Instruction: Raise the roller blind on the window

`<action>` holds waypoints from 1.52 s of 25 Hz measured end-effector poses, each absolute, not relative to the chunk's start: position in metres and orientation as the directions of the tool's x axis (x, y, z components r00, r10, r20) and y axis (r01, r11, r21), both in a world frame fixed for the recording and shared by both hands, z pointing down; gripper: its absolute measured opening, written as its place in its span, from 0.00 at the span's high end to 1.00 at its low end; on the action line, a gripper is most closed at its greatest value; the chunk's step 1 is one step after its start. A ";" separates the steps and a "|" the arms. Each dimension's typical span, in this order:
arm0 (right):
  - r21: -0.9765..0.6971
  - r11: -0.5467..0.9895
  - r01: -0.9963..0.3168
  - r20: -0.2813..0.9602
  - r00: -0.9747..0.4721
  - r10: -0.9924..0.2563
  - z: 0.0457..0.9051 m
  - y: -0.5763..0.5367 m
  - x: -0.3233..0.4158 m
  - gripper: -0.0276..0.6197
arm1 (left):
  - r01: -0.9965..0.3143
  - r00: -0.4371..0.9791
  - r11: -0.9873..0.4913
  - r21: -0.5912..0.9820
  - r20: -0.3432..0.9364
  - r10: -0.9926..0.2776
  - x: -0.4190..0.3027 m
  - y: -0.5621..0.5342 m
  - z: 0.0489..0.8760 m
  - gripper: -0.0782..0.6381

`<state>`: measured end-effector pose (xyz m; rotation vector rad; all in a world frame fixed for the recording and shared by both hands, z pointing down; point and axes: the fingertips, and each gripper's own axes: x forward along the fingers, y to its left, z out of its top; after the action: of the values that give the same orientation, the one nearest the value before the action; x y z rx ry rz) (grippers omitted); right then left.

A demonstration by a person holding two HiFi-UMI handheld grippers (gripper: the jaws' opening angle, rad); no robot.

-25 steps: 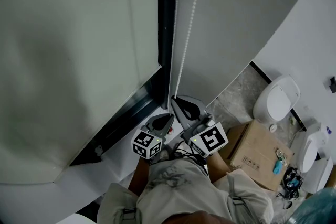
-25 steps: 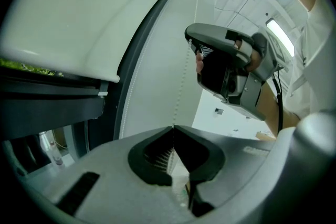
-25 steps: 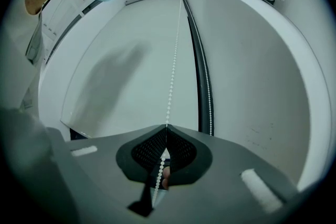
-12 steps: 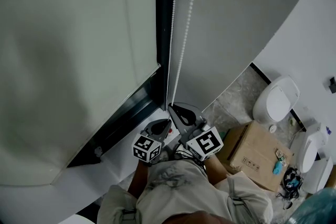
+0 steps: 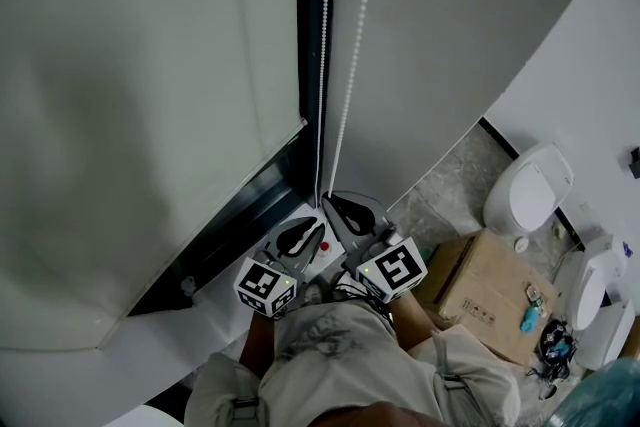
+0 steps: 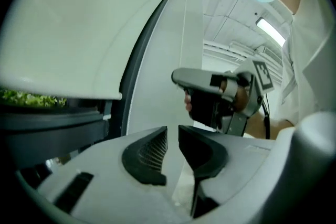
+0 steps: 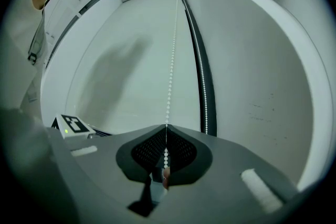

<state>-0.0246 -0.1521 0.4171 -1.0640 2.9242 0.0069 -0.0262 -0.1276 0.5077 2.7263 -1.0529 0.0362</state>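
Observation:
The pale roller blind [image 5: 150,115] covers the window at the left; its bottom edge [image 6: 63,89] shows in the left gripper view. Two strands of white bead chain [image 5: 322,65] hang beside the black window frame [image 5: 310,35]. My right gripper [image 5: 335,205] is shut on one strand low down; the beads [image 7: 170,60] run up from between its pads [image 7: 166,139], and the other strand [image 7: 203,86] hangs free. My left gripper [image 5: 305,233] sits just left of it. Its jaws [image 6: 172,141] have just been opening and stand apart with nothing between them.
A white window sill [image 5: 230,315] lies below the grippers. A cardboard box [image 5: 495,290] stands on the floor at the right, with white fixtures [image 5: 525,190] behind it. Greenery [image 6: 31,98] shows under the blind's edge.
The left gripper's jaws have opened and its marker cube has shifted left. The right gripper sank a little with the chain over the last second.

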 end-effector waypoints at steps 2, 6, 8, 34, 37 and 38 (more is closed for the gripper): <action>-0.007 0.762 -0.647 -0.025 -0.762 -0.647 0.417 -0.153 -0.024 0.94 | -0.677 0.734 -0.724 0.134 0.054 -0.677 -0.031 -0.130 0.476 0.79; -0.006 0.756 -0.655 -0.012 -0.756 -0.655 0.416 -0.154 -0.023 0.94 | -0.690 0.722 -0.724 0.010 -0.062 -0.689 -0.035 -0.131 0.406 0.79; -0.012 0.759 -0.650 -0.024 -0.759 -0.650 0.416 -0.153 -0.024 0.94 | -0.693 0.719 -0.720 -0.036 -0.116 -0.686 -0.035 -0.132 0.376 0.79; 0.038 0.778 -0.627 -0.077 -0.779 -0.623 0.409 -0.148 -0.035 0.94 | -0.688 0.716 -0.719 -0.098 -0.249 -0.652 -0.009 -0.154 0.282 0.86; 0.042 0.777 -0.628 -0.051 -0.778 -0.626 0.419 -0.148 -0.036 0.94 | -0.684 0.723 -0.722 -0.102 -0.219 -0.655 -0.008 -0.155 0.291 0.86; 0.037 0.776 -0.630 -0.042 -0.777 -0.628 0.422 -0.148 -0.035 0.94 | -0.683 0.725 -0.725 -0.096 -0.215 -0.654 -0.008 -0.156 0.294 0.86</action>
<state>-0.0354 -0.1482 0.4224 -1.0396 2.9345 0.0768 -0.0078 -0.1556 0.2944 3.0723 -1.2007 -0.2770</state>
